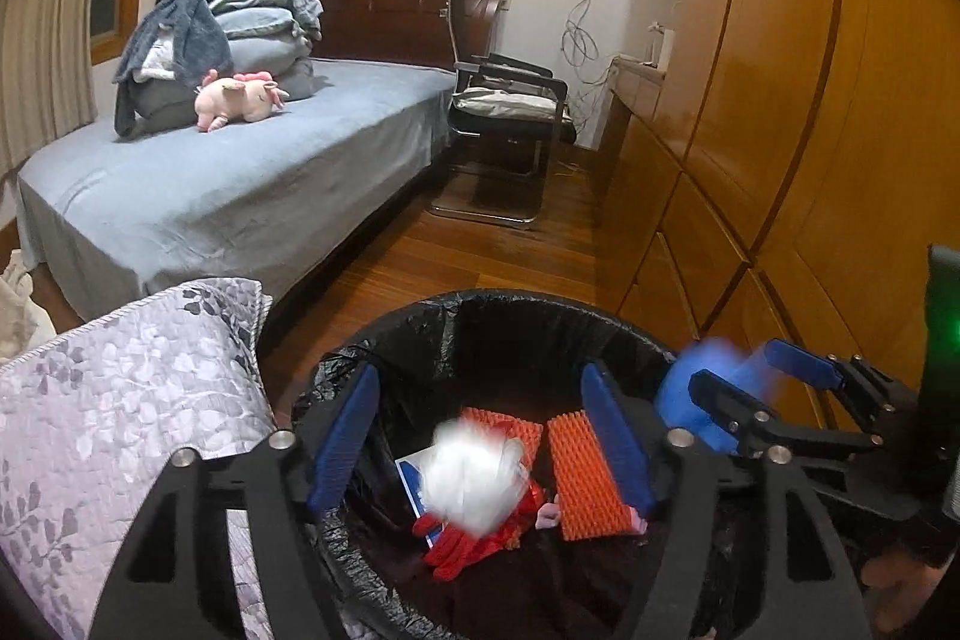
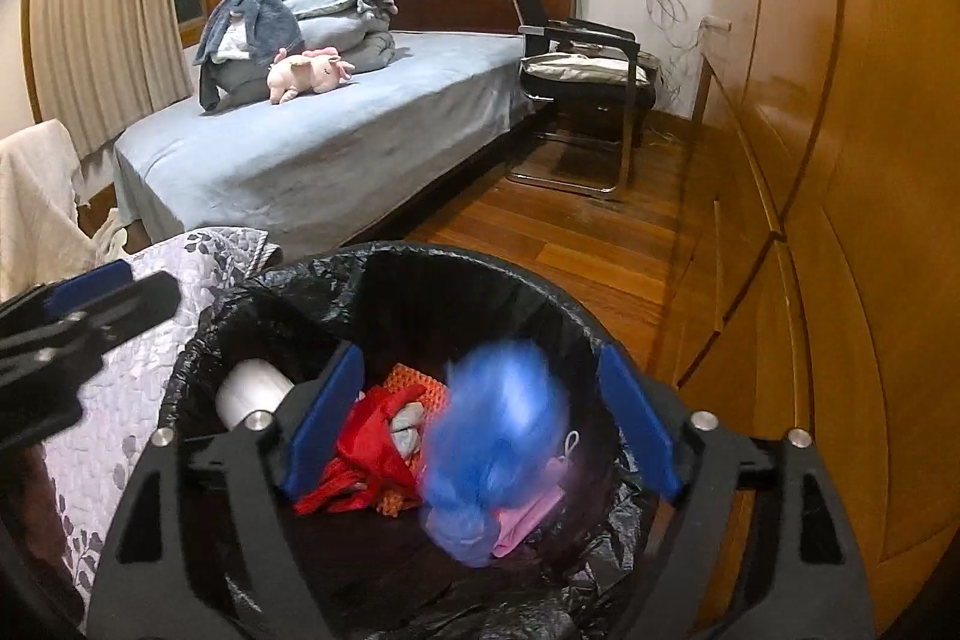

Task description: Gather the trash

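Both tools hang over the black-lined trash bin (image 1: 480, 304), pointing down into it. Left tool (image 1: 480, 436): its blue pads stand well apart, pressing on nothing; between them, blurred, is a white crumpled wad (image 1: 474, 478), clear of both pads and seemingly in mid-air above the bin's contents. Under it lie a red glove (image 1: 462, 550), a blue and white card (image 1: 414, 478) and two orange ribbed pads (image 1: 585, 478).

Right tool (image 2: 480, 418): its jaws are likewise spread wide, with a blurred blue plastic wad (image 2: 498, 424) between them, touching neither pad as far as the smear lets me tell. It sits over a pink piece (image 2: 528, 520) and beside red plastic (image 2: 366, 454) inside the bin; a white roll-like object (image 2: 252, 391) rests against the liner at the left inner wall.

Left of the bin is a grey leaf-patterned quilted cover (image 1: 120, 400). Behind it stands a bed (image 1: 240, 184) with a blue sheet, a pile of folded bedding (image 1: 252, 34) and a pink plush toy (image 1: 240, 97) lying in front of that pile. Further right, a black chair (image 1: 510, 106) stands on the wooden floor (image 1: 480, 250) by the bed's head end, and wooden wardrobe doors (image 1: 810, 100) fill the right side.
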{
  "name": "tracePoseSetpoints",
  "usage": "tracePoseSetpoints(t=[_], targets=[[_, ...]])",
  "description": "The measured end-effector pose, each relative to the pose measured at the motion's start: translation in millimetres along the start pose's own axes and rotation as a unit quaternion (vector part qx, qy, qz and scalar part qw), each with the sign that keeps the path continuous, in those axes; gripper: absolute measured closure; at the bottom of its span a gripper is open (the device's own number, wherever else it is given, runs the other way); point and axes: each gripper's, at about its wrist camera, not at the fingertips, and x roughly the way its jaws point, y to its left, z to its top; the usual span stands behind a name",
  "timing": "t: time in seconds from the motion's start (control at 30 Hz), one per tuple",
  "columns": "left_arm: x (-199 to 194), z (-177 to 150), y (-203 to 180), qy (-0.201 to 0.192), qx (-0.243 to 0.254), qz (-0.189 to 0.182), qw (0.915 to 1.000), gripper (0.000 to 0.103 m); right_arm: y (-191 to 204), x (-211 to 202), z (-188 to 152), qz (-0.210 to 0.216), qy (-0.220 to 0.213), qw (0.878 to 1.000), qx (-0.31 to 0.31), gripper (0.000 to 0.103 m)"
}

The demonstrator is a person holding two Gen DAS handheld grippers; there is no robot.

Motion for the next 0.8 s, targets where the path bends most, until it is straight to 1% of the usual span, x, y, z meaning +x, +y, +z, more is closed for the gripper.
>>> tracePoseSetpoints(t=[0.07,0.23,0.37,0.5,0.67,0.8], targets=[[-4.5,-2.3,2.7,-0.004,0.001,0.005,1.0000,0.026,-2.4,-0.2,-2.4,-0.006,-0.003,1.000,0.000,0.015],[-21.3,-1.7,13.5,-0.017,-0.008,0.018,0.9997,0.019,-1.7,-10.5,-4.0,-0.003,-0.014,1.000,0.004,0.008],[-46.5,-1.3,23.2,-0.040,-0.017,0.046,0.9980,0.011,3.1,-23.9,-3.2,-0.001,-0.023,1.000,0.003,0.005],[-77.3,-2.6,36.1,-0.058,-0.032,0.071,0.9953,0.006,13.3,-42.1,-1.5,0.016,-0.032,0.999,0.003,0.005],[-110.9,-9.7,50.9,-0.063,-0.053,0.098,0.9917,0.006,31.2,-64.3,-0.3,0.044,-0.040,0.998,-0.008,0.005],[-131.6,-19.3,56.8,-0.059,-0.058,0.119,0.9895,0.006,45.9,-79.2,1.6,0.064,-0.038,0.997,-0.016,0.005]])
